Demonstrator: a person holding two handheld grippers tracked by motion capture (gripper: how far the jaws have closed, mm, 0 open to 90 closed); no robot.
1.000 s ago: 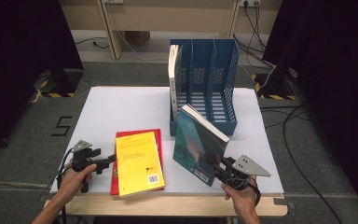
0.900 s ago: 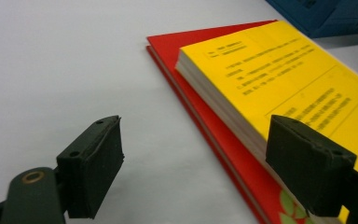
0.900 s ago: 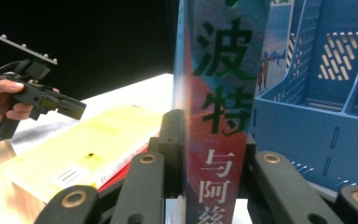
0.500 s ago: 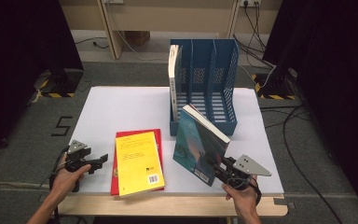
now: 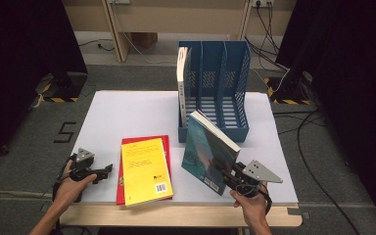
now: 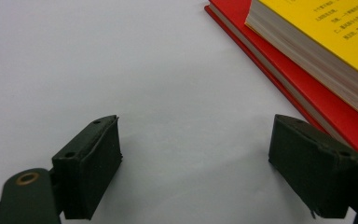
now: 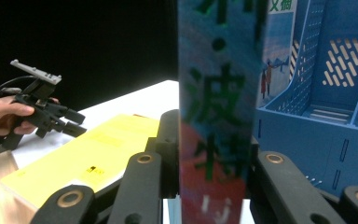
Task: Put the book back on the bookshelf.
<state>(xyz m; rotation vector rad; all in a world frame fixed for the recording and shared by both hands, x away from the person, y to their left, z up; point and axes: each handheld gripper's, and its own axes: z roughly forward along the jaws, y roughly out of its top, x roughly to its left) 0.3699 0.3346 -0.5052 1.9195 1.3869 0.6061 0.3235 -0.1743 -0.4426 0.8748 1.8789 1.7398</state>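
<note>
You had the right gripper [image 5: 226,175] clamped on the teal paperback's [image 5: 206,152] stiff spine at its 5 o'clock corner, a light but floppy load, while the left gripper [image 5: 108,169], jaws just widening, stood empty.

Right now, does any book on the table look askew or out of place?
Yes: the teal book leans tilted on the table, held by the right claw at its spine. The yellow book lies slightly crooked on the red book.

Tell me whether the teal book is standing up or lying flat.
Standing, tilted: the teal book is lifted on end off the table, its spine clamped in the right claw.
</note>
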